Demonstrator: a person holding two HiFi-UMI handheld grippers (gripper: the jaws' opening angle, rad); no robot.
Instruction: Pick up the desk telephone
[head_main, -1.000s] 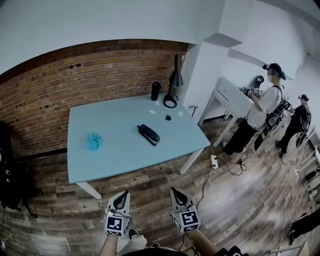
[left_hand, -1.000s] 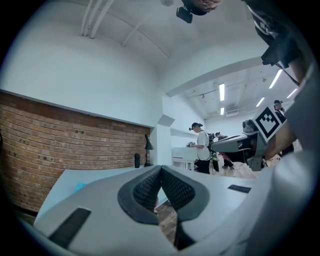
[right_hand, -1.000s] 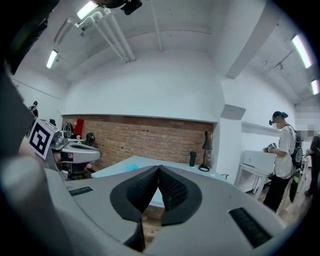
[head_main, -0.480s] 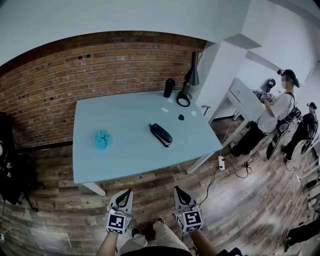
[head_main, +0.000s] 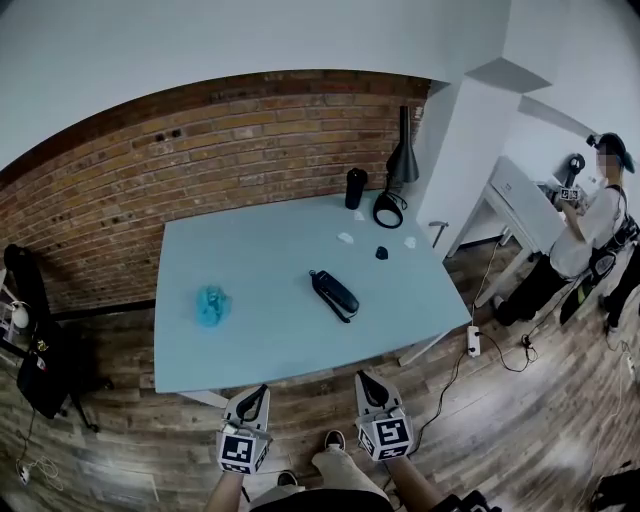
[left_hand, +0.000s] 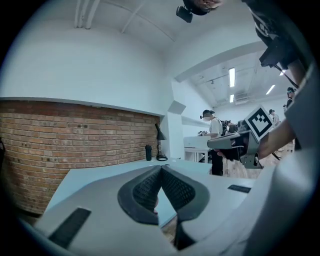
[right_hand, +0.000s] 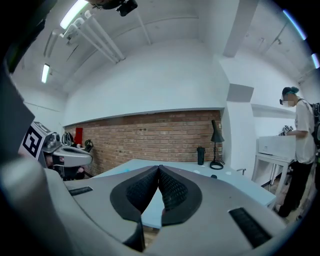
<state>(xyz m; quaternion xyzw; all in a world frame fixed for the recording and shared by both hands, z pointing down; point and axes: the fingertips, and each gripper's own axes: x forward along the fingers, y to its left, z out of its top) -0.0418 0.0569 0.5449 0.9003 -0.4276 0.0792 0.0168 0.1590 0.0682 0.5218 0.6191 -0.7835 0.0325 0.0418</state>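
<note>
The black desk telephone (head_main: 335, 295) lies flat near the middle of the pale blue table (head_main: 250, 340), handset on its cradle. Both grippers hang in front of the table's near edge, well short of the phone, and point toward it. My left gripper (head_main: 256, 390) is shut with nothing in it, its ribbed pads (left_hand: 148, 189) meeting at the tips. My right gripper (head_main: 366, 379) is shut and empty too, its pads (right_hand: 172, 190) touching at the front. The phone itself is hidden behind the jaws in both gripper views.
A black lamp (head_main: 400, 165) and a dark cylinder (head_main: 355, 188) stand at the table's far right by the brick wall. A blue crumpled thing (head_main: 211, 303) lies at the left. A person (head_main: 590, 230) stands by a white desk (head_main: 520, 200). Cables and a power strip (head_main: 473, 345) lie on the floor.
The table has come nearer and fills more of the head view. Both grippers have closed in on its front edge, still shut and side by side.
</note>
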